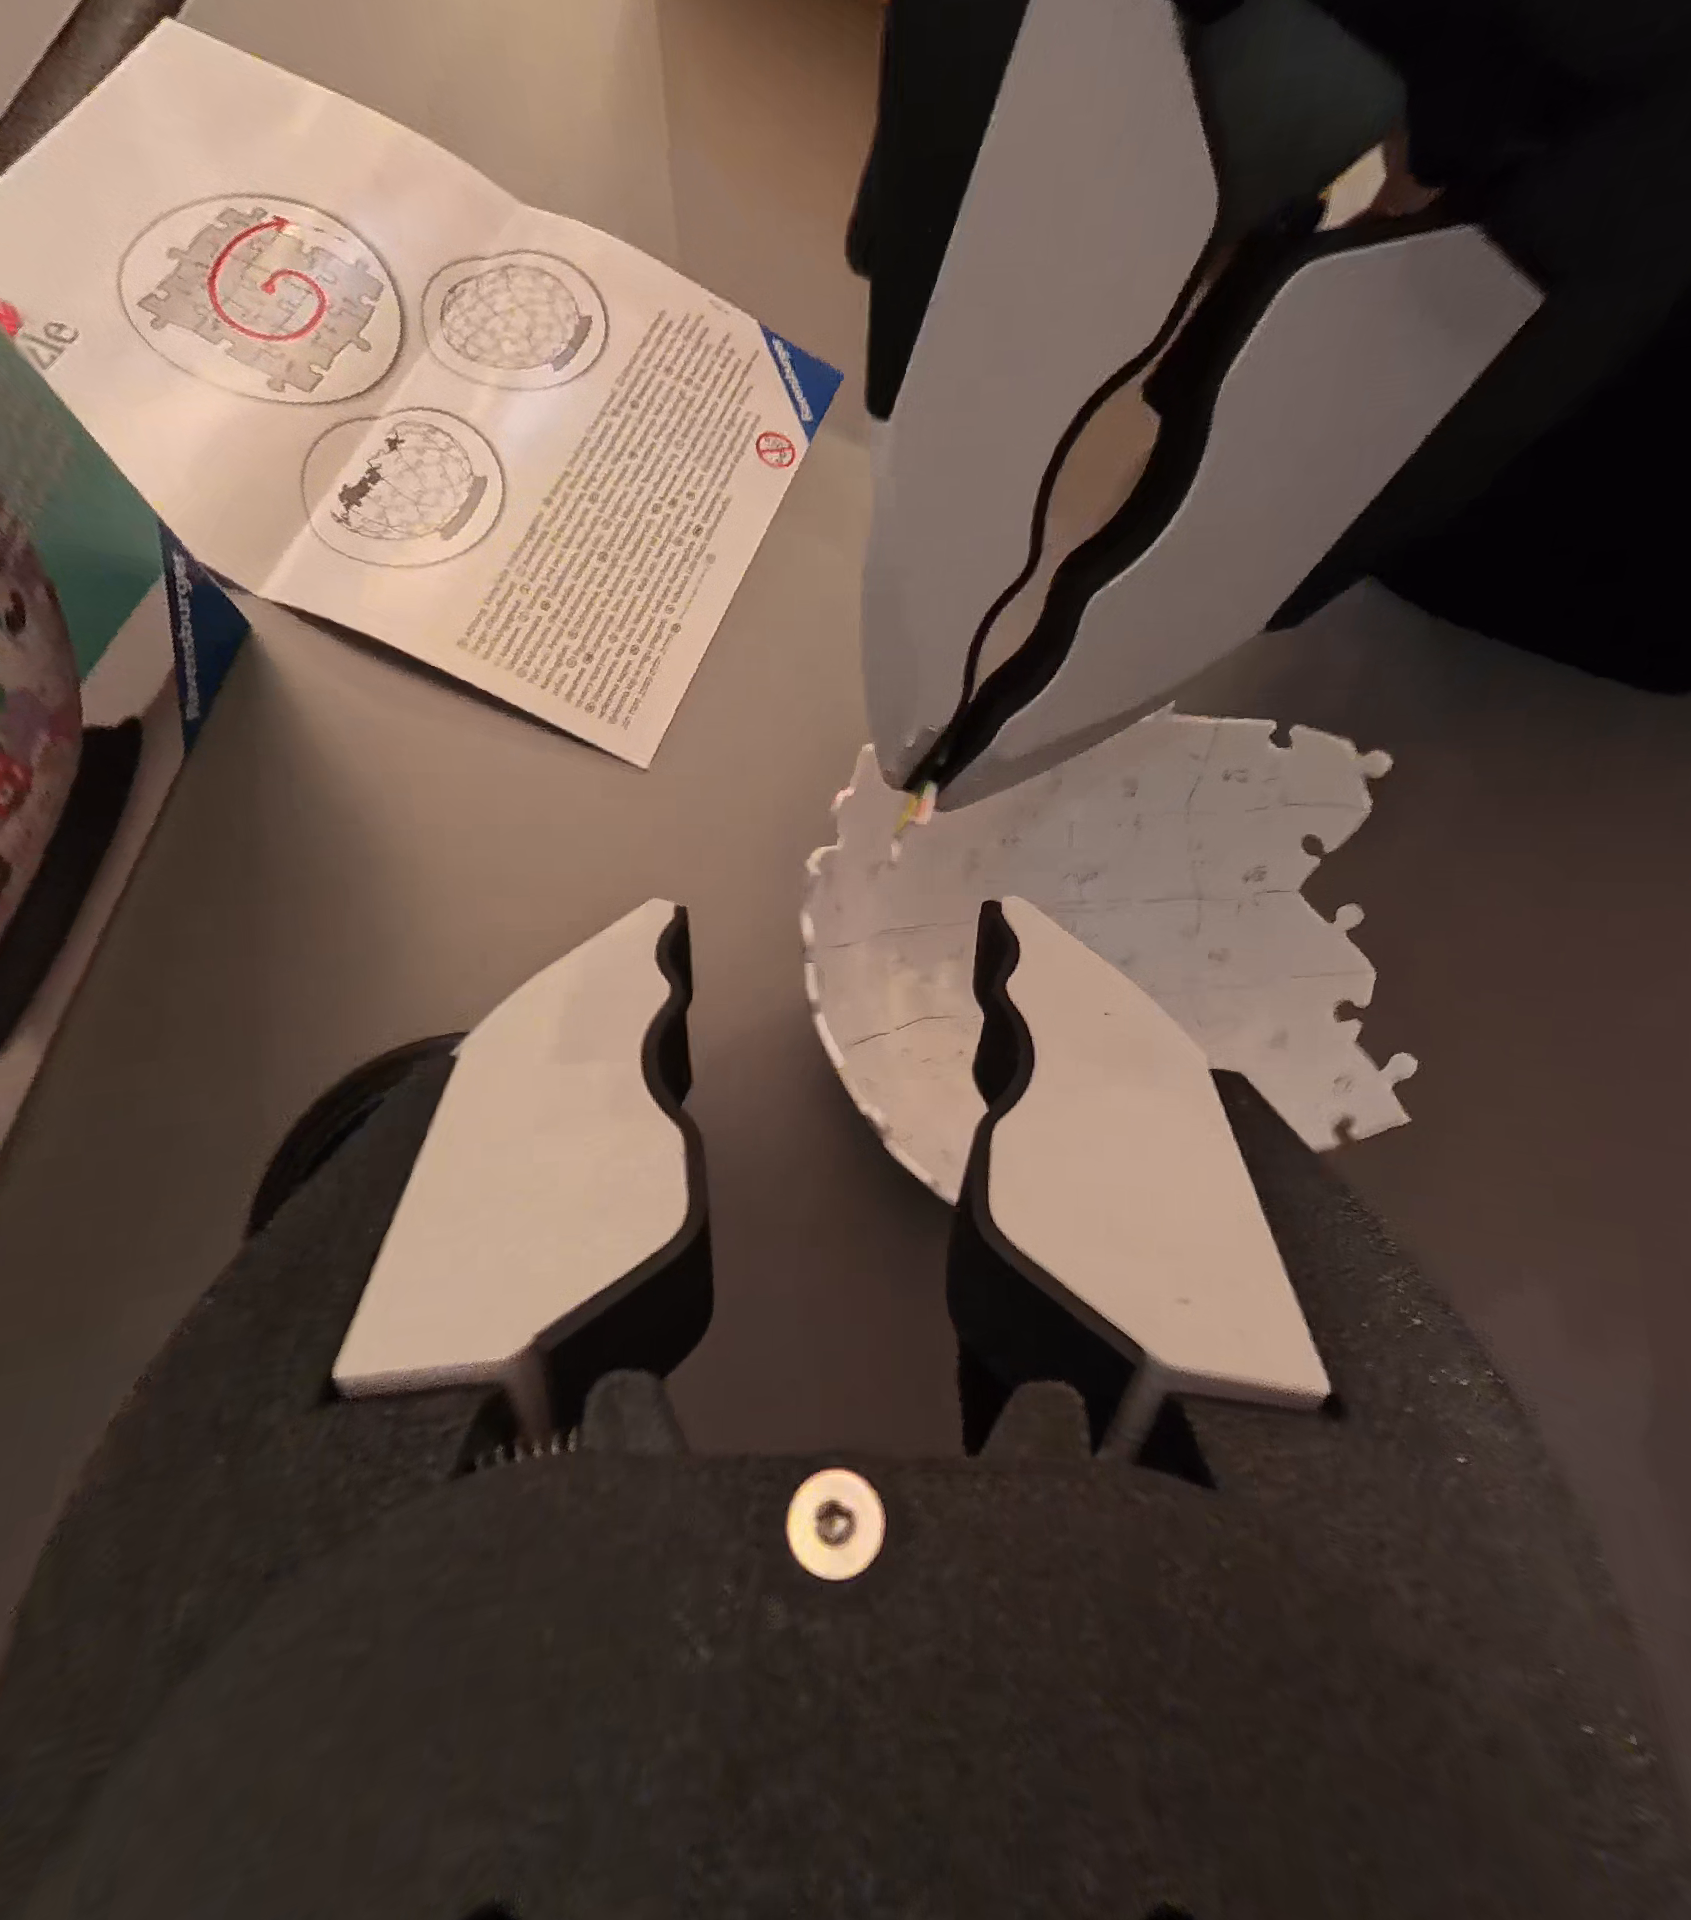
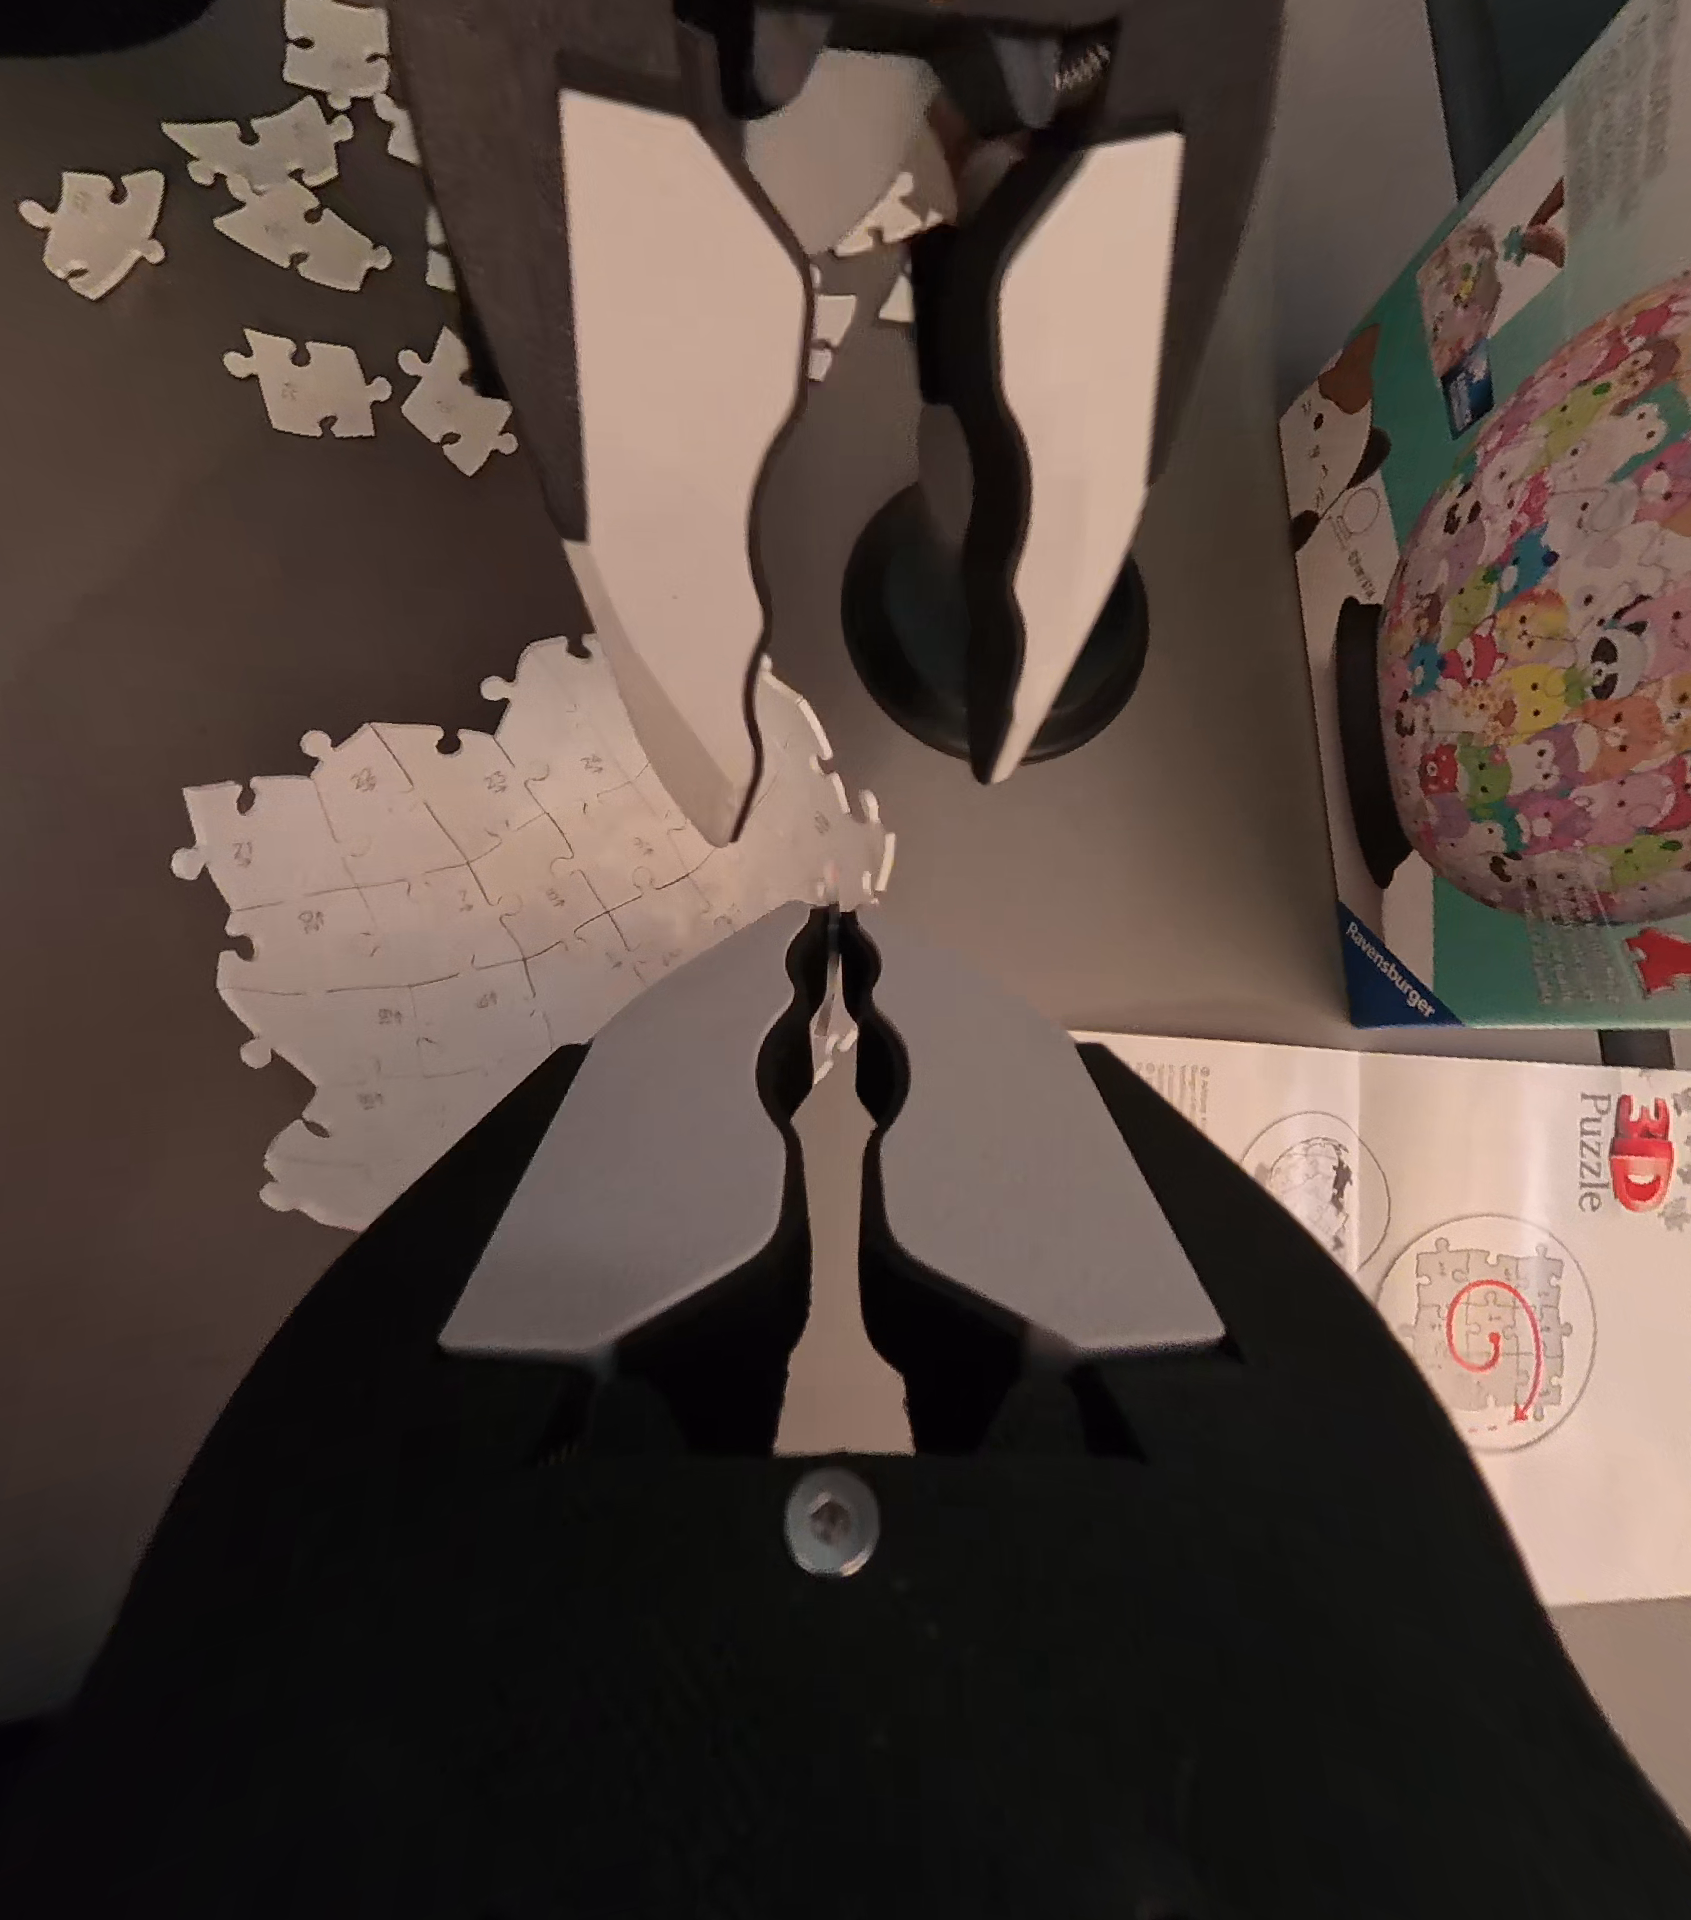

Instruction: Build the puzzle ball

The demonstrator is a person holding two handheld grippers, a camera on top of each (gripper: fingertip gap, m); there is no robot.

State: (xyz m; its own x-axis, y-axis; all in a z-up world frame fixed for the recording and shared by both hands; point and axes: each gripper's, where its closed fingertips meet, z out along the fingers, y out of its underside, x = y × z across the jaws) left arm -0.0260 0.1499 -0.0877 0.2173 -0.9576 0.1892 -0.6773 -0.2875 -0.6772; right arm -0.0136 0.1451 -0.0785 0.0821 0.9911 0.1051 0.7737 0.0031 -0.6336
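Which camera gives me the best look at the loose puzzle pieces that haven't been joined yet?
The right wrist view: the loose puzzle pieces lie scattered on the dark table at its upper left, beyond the assembled section. The left wrist view shows none of them, only that assembled section.

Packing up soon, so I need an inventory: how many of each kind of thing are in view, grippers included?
Grippers: 2, left, right
Puzzle box: 1
Instruction sheet: 1
Assembled section: 1
Black stand: 1
Piece in right gripper: 1
Loose pieces: at least 6, others hidden
Total: at least 13
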